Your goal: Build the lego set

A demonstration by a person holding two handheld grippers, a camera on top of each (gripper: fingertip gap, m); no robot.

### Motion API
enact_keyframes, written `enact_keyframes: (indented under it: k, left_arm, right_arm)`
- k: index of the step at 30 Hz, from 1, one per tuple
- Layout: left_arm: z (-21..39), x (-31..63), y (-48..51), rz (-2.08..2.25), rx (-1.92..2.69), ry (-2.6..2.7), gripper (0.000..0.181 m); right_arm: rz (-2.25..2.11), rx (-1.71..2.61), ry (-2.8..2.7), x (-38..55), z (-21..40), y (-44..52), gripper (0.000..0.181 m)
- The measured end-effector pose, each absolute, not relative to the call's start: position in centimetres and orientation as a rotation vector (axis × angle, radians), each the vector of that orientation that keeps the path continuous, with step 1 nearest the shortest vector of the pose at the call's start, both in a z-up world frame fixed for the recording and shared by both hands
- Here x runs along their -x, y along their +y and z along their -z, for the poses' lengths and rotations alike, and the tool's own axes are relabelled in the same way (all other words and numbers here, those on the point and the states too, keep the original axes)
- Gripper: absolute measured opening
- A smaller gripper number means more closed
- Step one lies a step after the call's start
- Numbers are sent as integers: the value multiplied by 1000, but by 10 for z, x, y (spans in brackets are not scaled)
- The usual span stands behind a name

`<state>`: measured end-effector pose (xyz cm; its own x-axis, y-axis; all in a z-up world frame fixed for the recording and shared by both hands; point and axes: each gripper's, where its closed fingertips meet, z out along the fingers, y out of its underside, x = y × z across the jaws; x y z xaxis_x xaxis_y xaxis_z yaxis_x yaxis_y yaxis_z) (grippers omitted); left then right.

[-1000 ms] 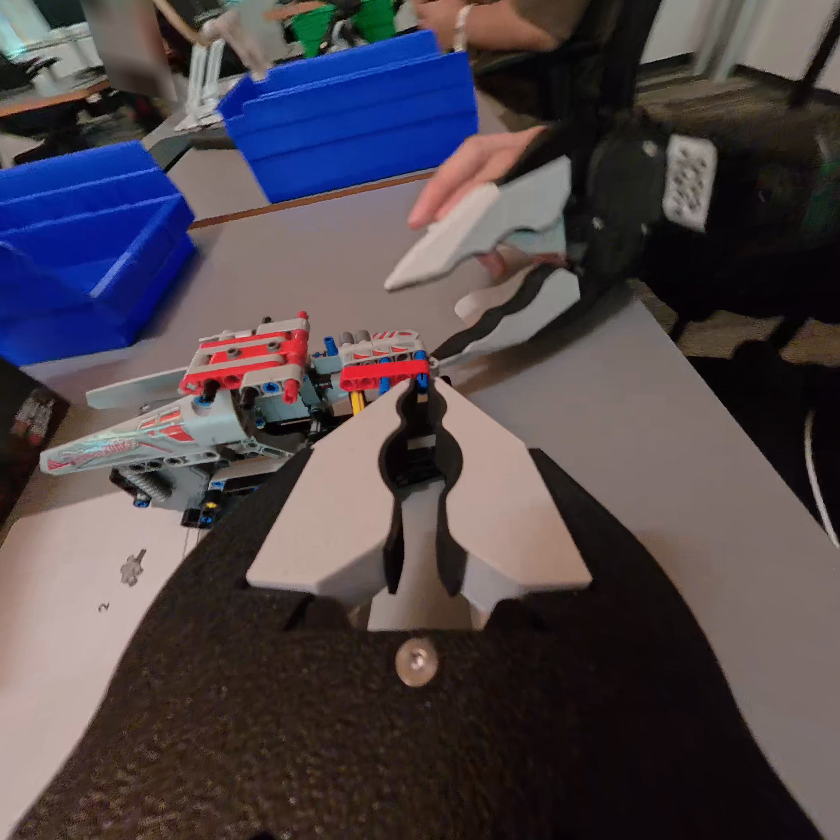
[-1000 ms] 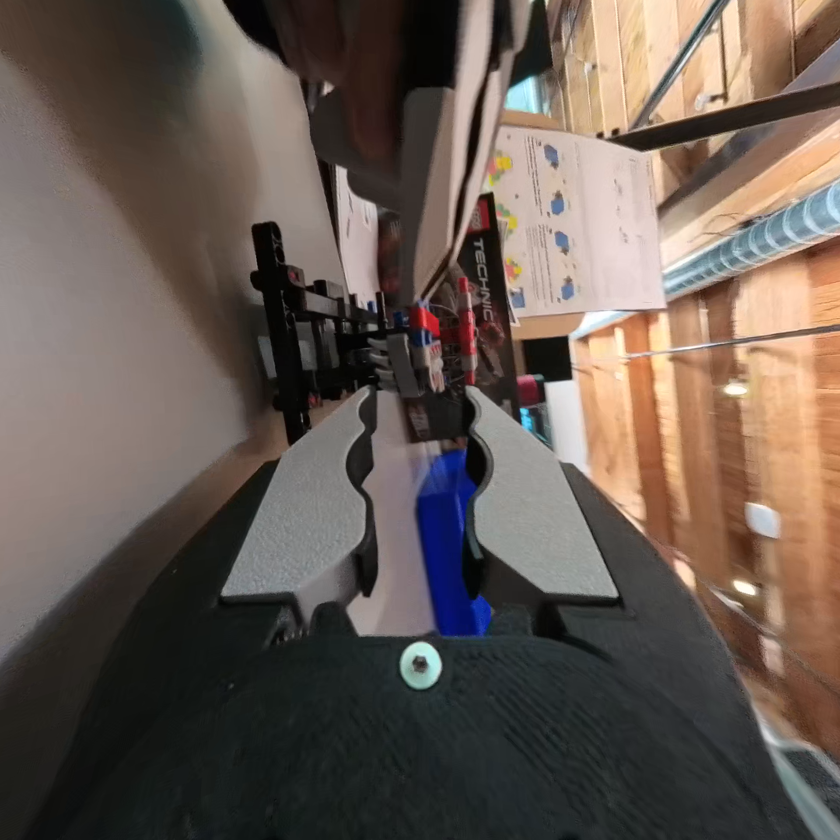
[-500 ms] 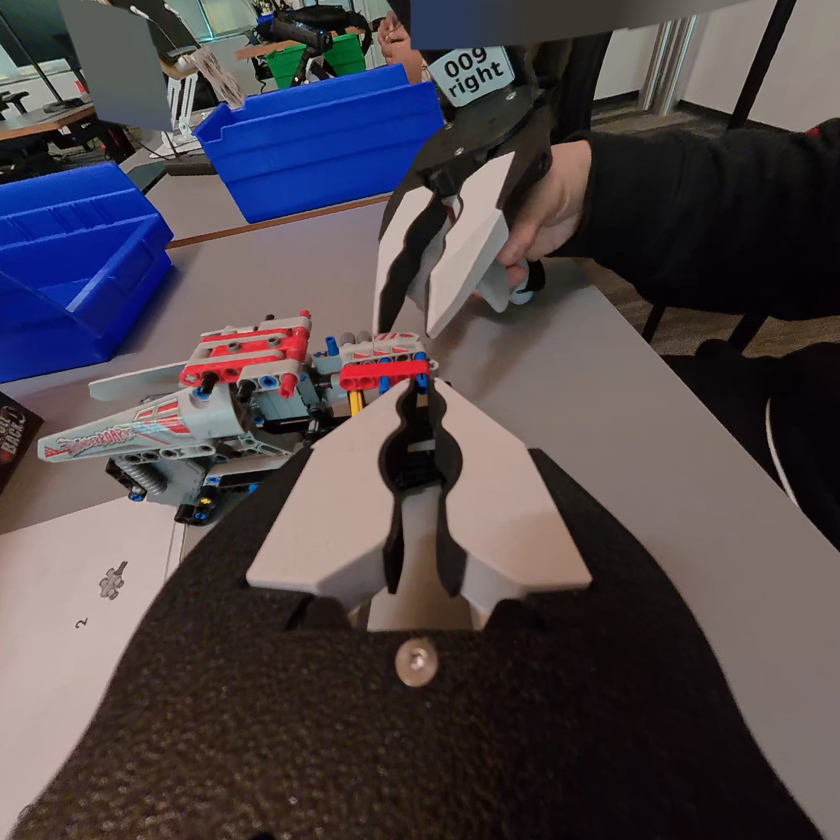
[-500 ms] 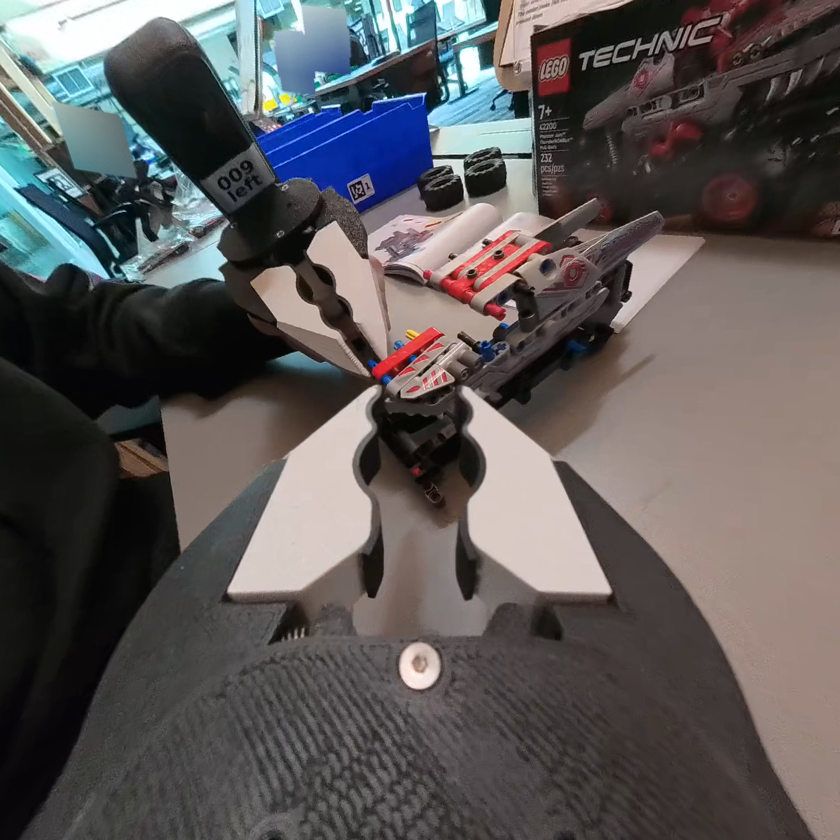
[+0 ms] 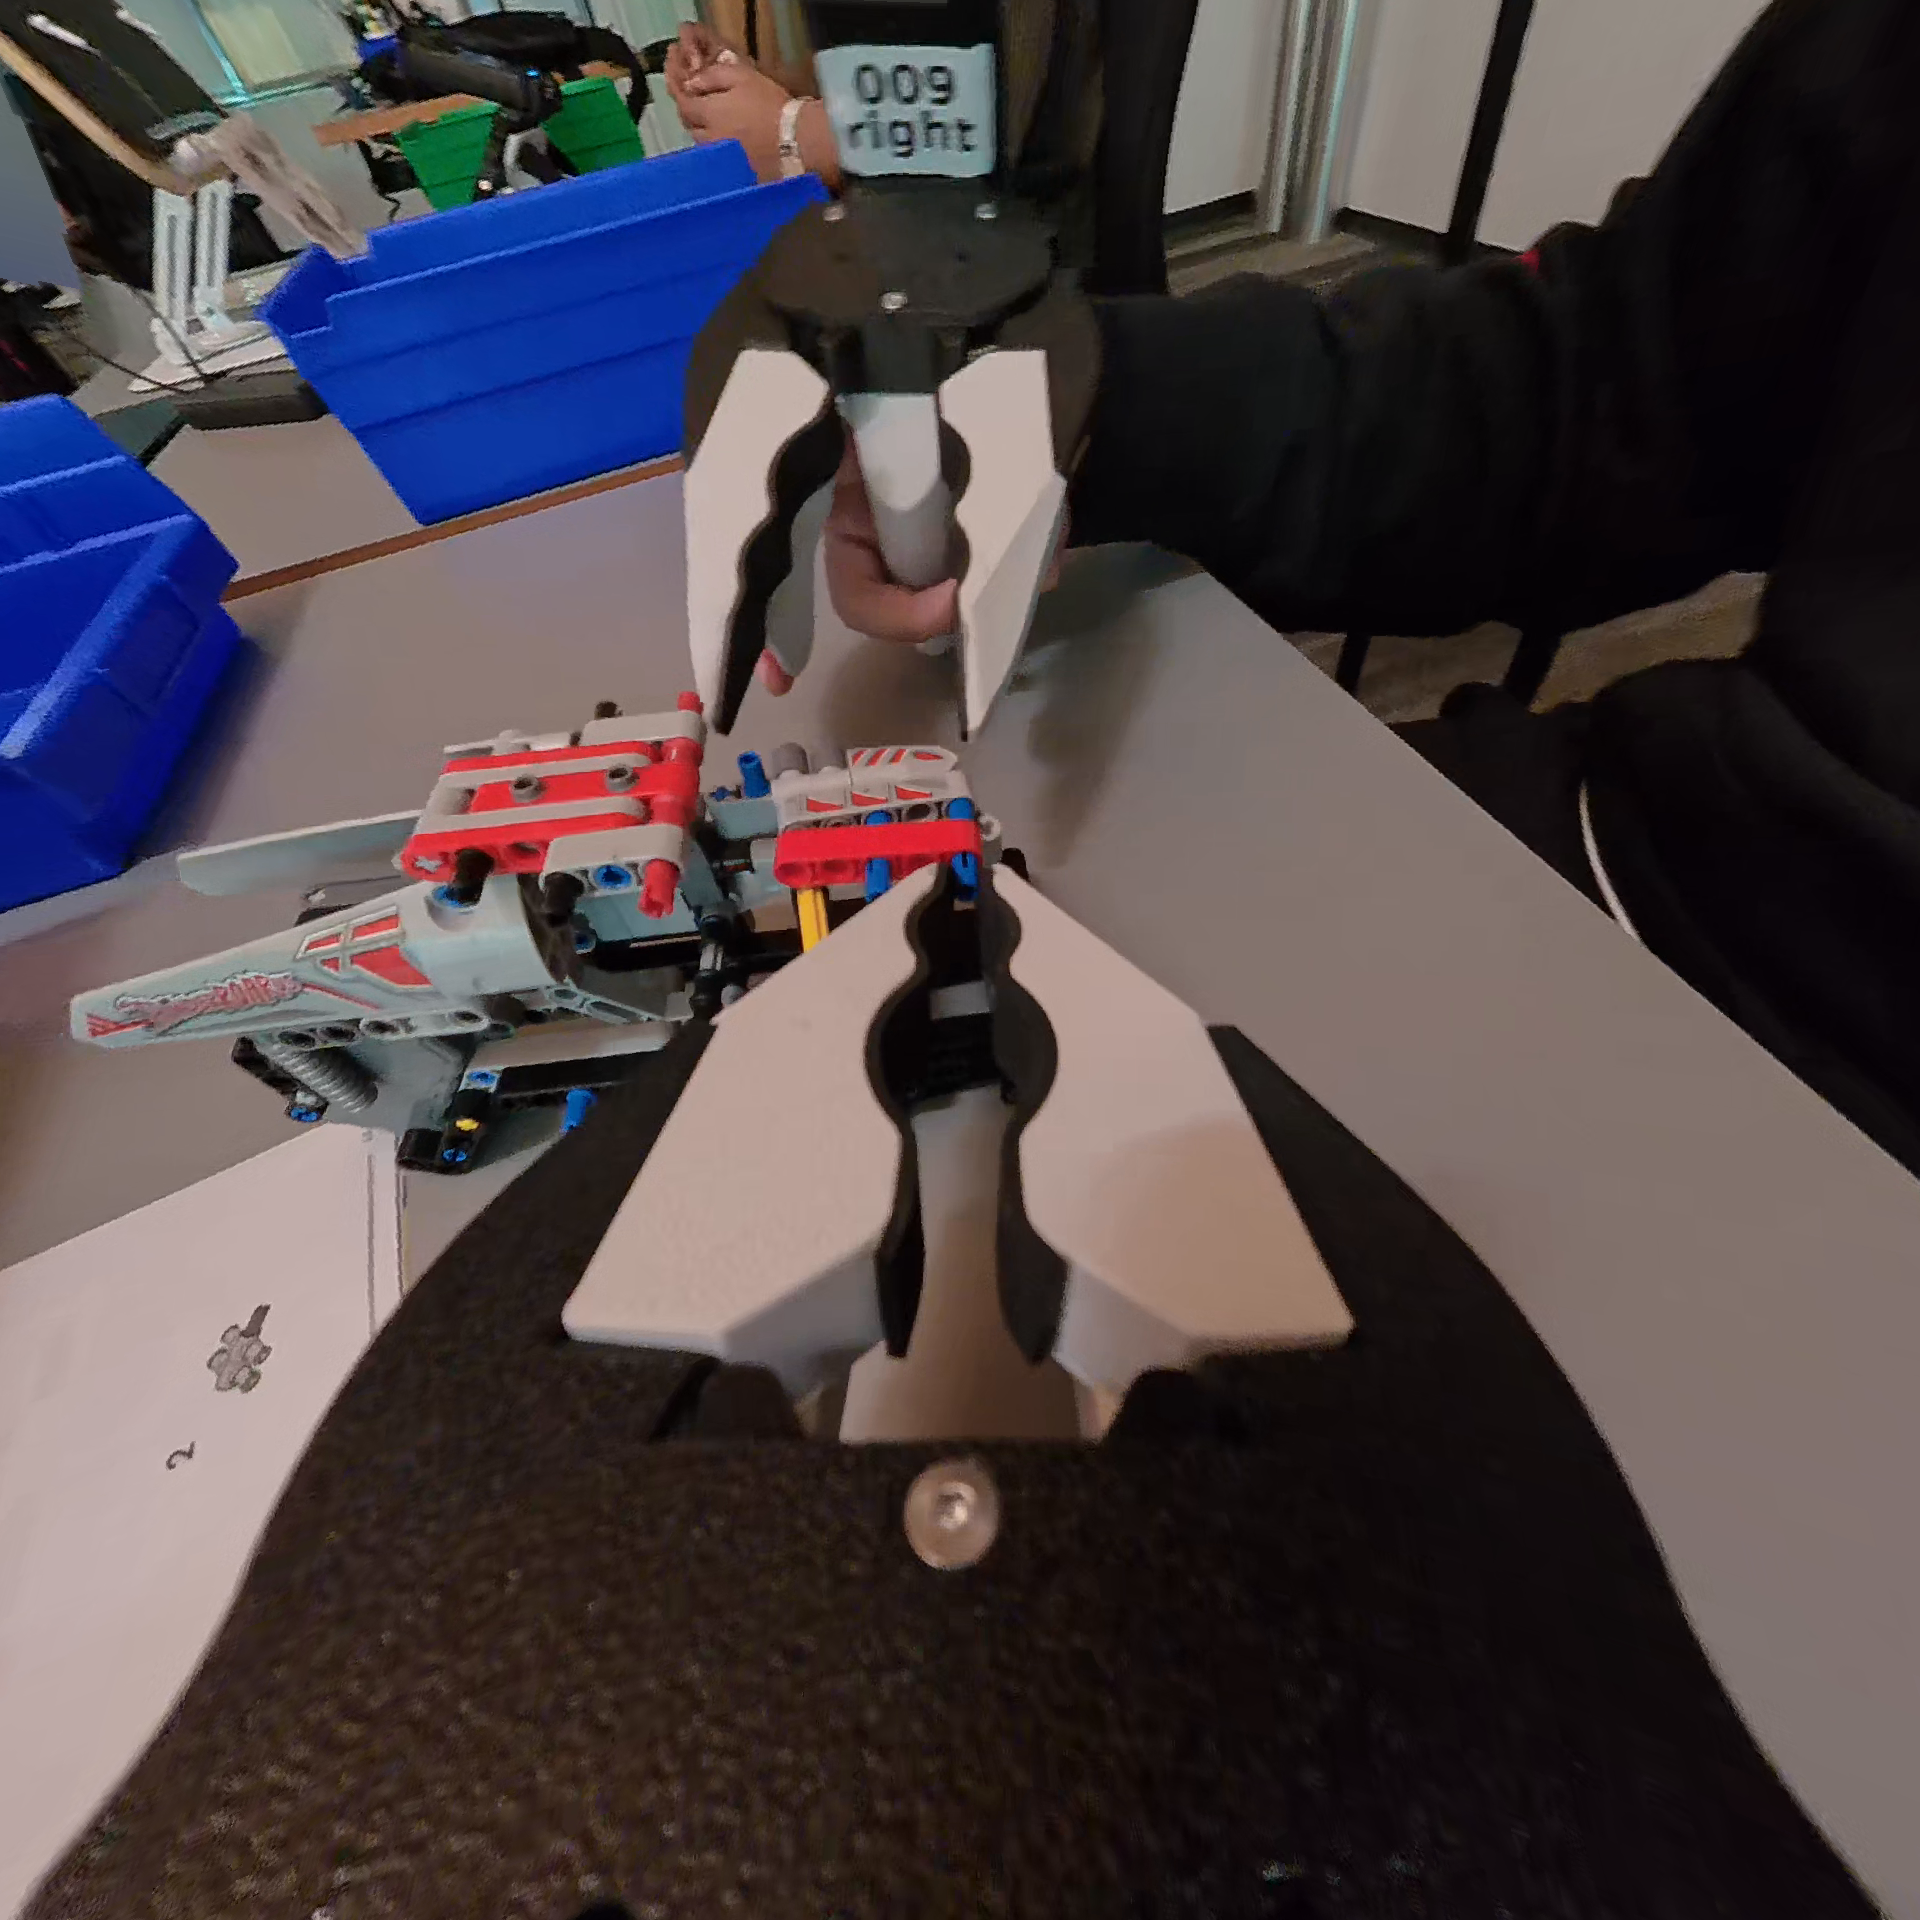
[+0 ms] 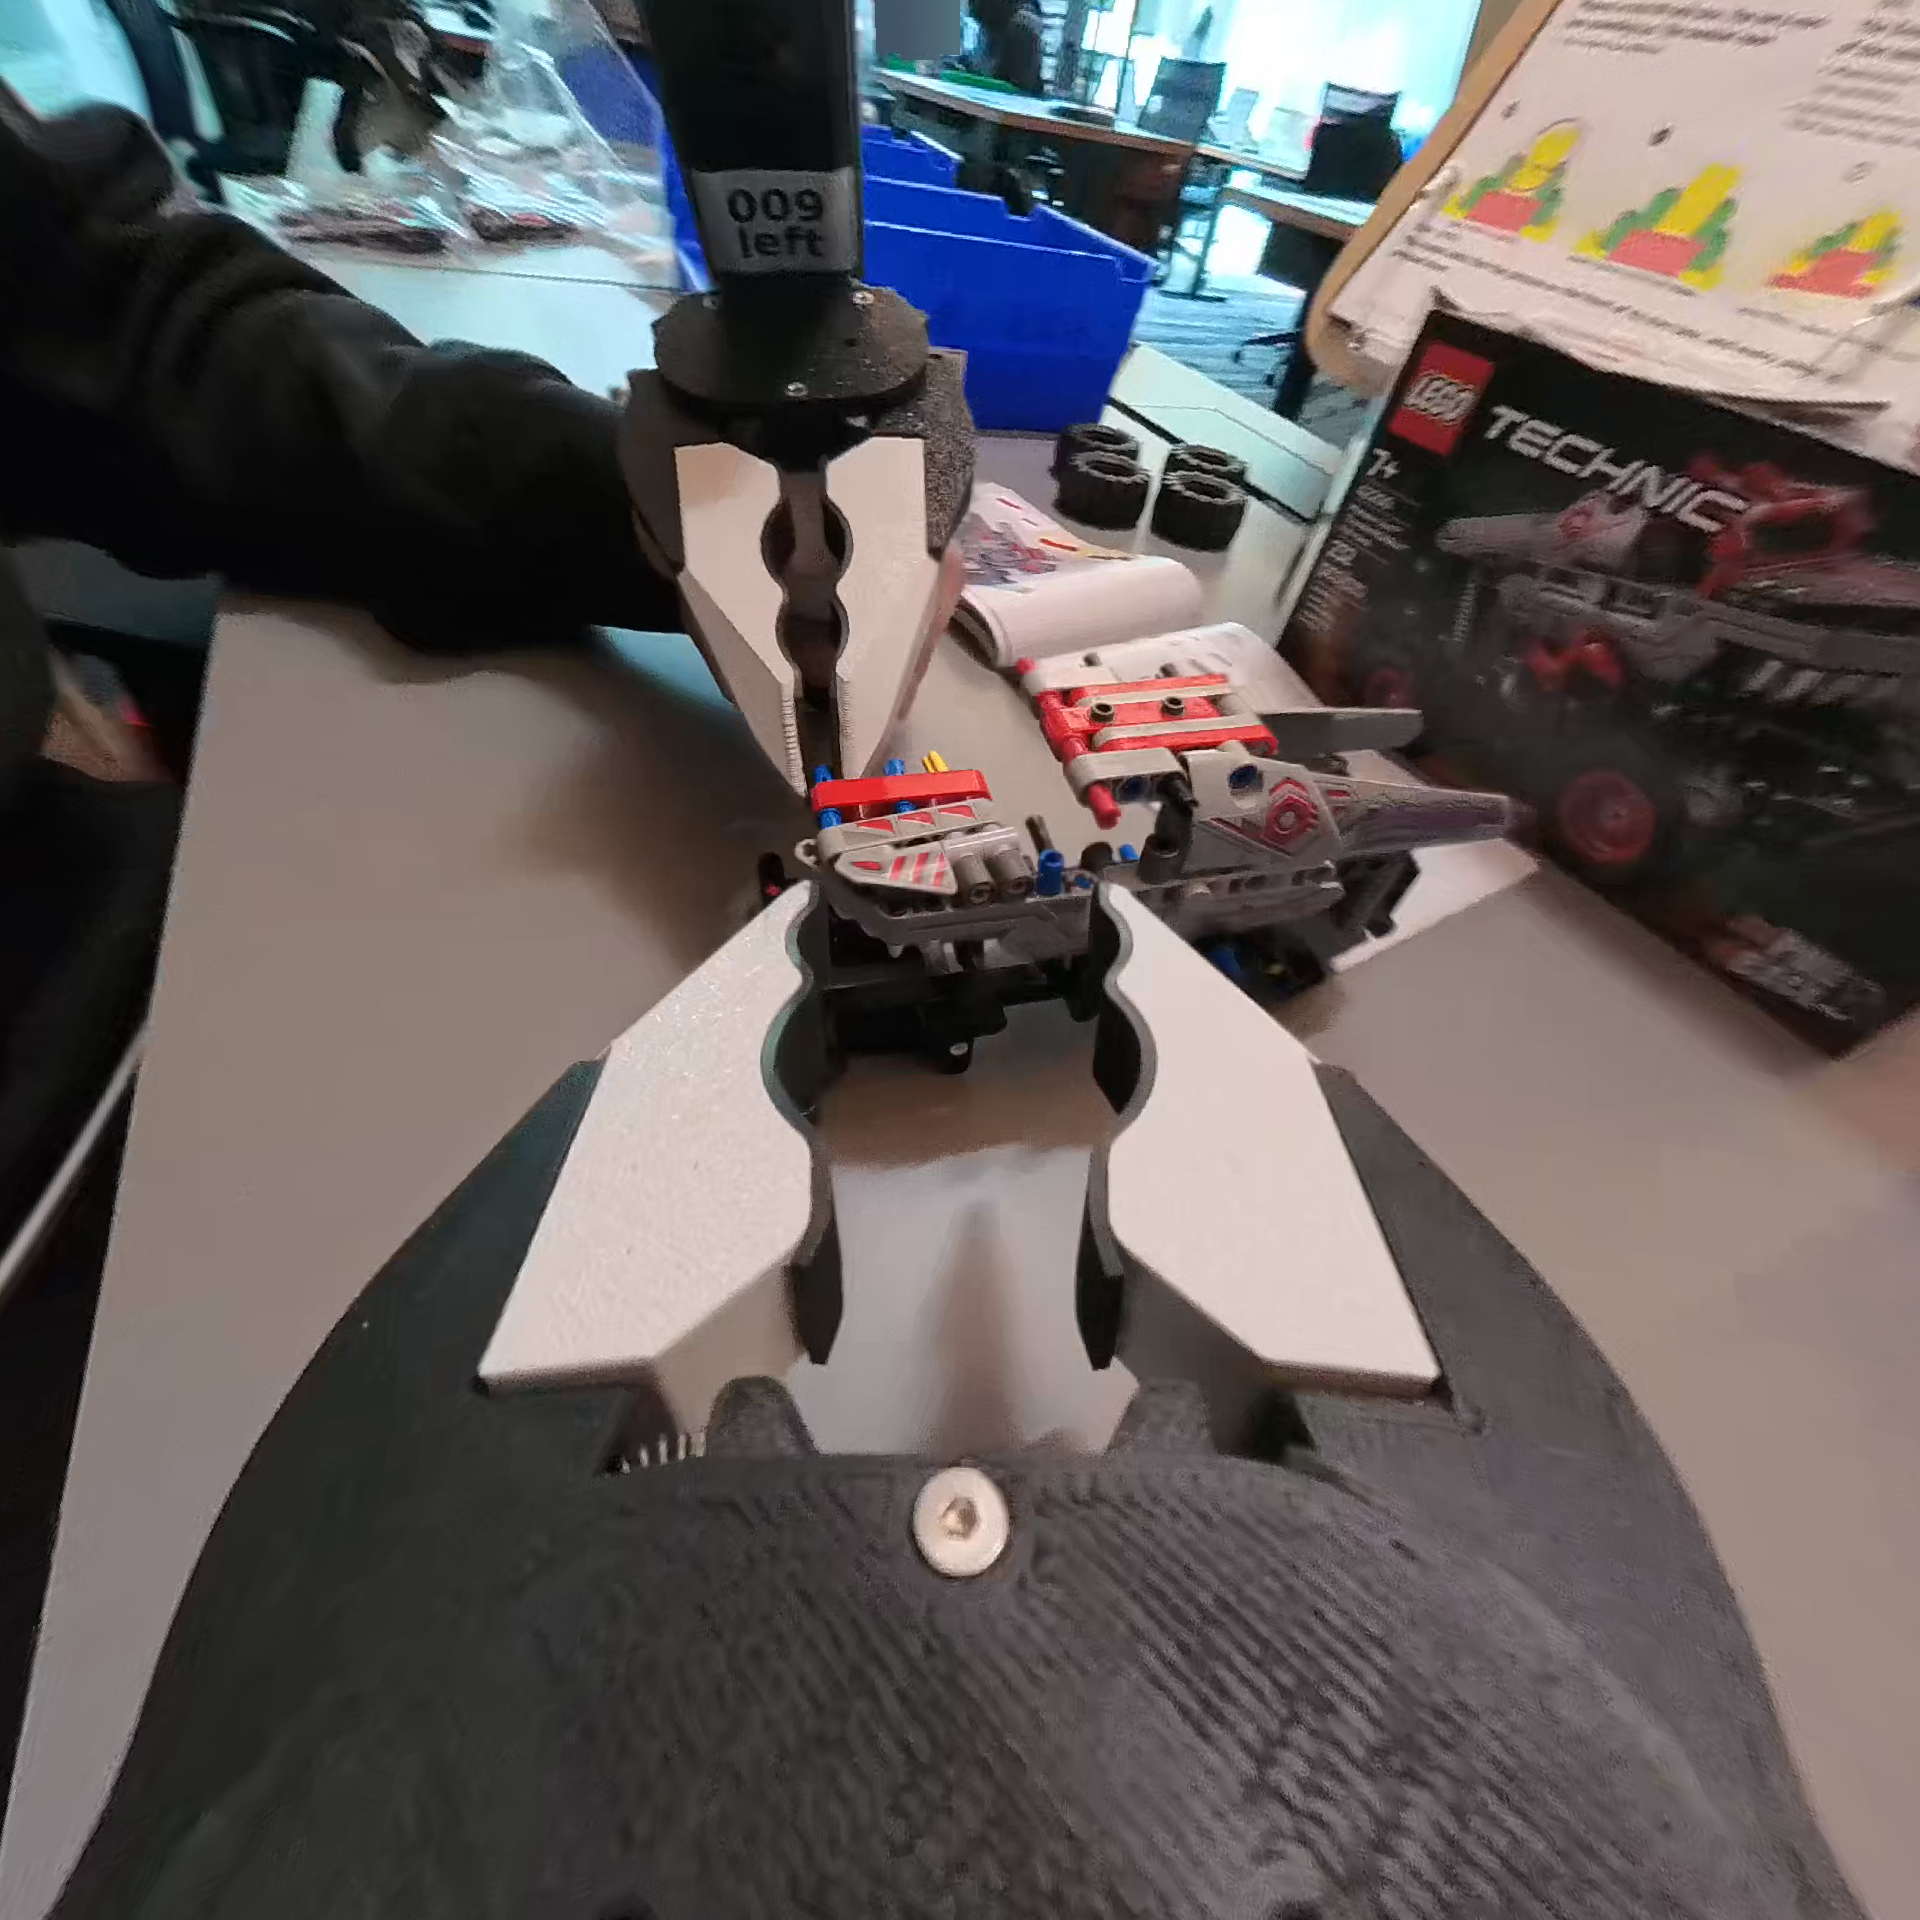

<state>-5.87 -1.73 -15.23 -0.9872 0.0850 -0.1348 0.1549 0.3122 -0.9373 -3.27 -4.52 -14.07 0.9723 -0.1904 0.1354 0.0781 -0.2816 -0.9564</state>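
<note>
The partly built Lego model point(image 5: 540, 904), grey with red beams and black chassis, lies on the grey table; it also shows in the right wrist view point(image 6: 1143, 831). My left gripper point(image 5: 961, 883) is shut on the model's end, just by the short red beam point(image 5: 873, 847). In the right wrist view the left gripper point(image 6: 821, 748) points down at that beam point(image 6: 899, 790). My right gripper point(image 6: 951, 904) is open wide, its fingers standing either side of the model's grey-and-black end, not gripping. In the left wrist view it point(image 5: 847, 722) hangs just above the model.
Blue bins point(image 5: 520, 332) point(image 5: 94, 644) stand at the back and left. The Lego box point(image 6: 1621, 644), several black tyres point(image 6: 1153, 483) and an open booklet point(image 6: 1070, 592) lie behind the model. A white sheet point(image 5: 156, 1351) lies near left. The table edge point(image 5: 1558, 935) runs close on the right. The grippers' ends are close to 5 cm from one another.
My right gripper has turned from lying sideways to pointing down, opened wider and come in over the model's end. My left gripper has stayed shut on the model.
</note>
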Motion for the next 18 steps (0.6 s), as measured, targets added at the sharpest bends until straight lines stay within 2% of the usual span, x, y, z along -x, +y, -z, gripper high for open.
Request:
enact_keyframes:
  k: [4,10,18]
  left_arm:
    - [153,63,-8,1820,-302,2526,1]
    - [153,64,-1,1839,-317,2528,1]
    - [153,63,0,1835,-315,2525,1]
  right_arm:
    - [163,1818,44,39,139,-30,50]
    - [279,1808,9,45,139,-17,43]
    - [235,1825,24,43,141,-14,44]
